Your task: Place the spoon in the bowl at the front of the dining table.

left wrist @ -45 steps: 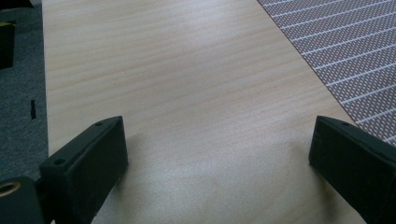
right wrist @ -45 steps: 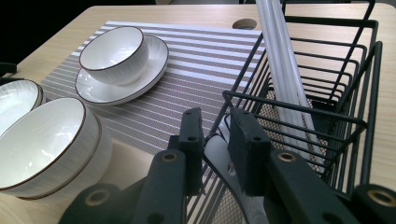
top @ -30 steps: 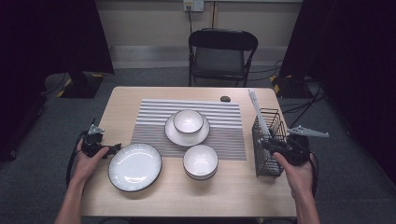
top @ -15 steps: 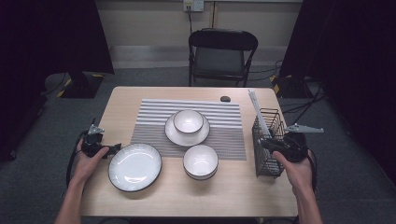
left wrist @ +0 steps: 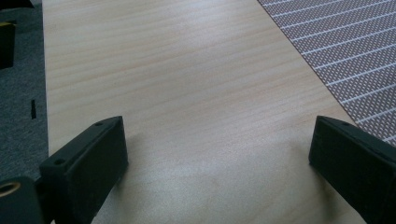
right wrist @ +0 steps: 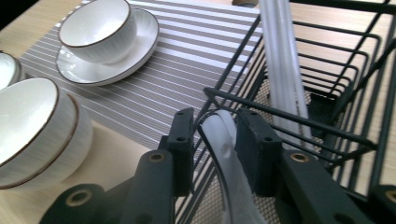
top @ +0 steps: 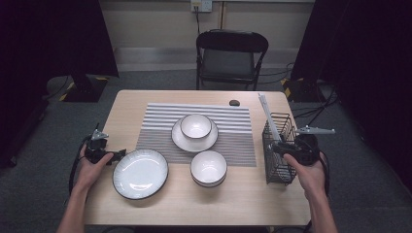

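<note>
Your right gripper (right wrist: 214, 140): jaws closed on a white plastic utensil handle (right wrist: 224, 140) at the near rim of the black wire cutlery basket (right wrist: 327, 116). They have just been closing, then eased a little. The handle's long axis runs from 6 towards 12 between the pads. A pale flat stick (right wrist: 280, 60) leans at 1 o'clock.

Left gripper (left wrist: 219, 154): jaws wide, nothing between, over bare wooden table (left wrist: 177, 70); it is well away from the basket.

Count: two bowls, two plates, one basket.

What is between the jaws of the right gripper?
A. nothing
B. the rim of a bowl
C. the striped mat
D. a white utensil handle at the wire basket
D: in the right gripper view, the right gripper closes on a white utensil handle at the wire basket.
</note>
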A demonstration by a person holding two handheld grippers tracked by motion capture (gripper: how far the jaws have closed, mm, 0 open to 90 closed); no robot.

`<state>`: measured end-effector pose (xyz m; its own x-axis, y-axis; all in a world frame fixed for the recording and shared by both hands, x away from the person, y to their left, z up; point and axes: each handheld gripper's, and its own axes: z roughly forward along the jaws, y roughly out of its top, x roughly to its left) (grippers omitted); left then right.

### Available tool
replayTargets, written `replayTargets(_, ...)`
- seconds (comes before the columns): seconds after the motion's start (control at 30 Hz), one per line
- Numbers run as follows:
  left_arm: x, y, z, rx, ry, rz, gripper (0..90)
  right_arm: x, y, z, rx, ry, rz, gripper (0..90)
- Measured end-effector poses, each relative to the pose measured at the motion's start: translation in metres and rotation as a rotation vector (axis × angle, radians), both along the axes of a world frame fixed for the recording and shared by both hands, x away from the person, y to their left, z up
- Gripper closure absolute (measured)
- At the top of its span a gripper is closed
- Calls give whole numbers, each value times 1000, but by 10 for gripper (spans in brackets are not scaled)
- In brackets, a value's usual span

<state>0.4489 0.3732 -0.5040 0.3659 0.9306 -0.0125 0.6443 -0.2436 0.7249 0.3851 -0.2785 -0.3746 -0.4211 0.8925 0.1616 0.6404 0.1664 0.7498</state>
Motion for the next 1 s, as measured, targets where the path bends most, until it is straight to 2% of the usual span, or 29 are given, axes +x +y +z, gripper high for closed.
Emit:
replayTargets(0.3, 0, 0, 0, 0, 0, 0, 38, 8, -1, -2, -10, 19, 9, 670)
replayTargets(0.53, 0, 0, 0, 2, 0, 0, 38, 11, 0, -4, -54, 32, -2, 693)
replayTargets(0.7, 0, 0, 0, 1, 0, 0, 38, 12, 3, -5, -110, 29, -12, 714)
replayTargets(0.93, 0, 0, 0, 2, 1, 0, 38, 12, 5, -5, -133, 21, -18, 733)
replayTargets(0.97, 0, 0, 0, 2, 1, 0, 38, 12, 6, -6, -170, 17, -23, 750)
replayTargets(1.0, 0, 0, 0, 2, 1, 0, 38, 12, 6, -6, -170, 17, -23, 750)
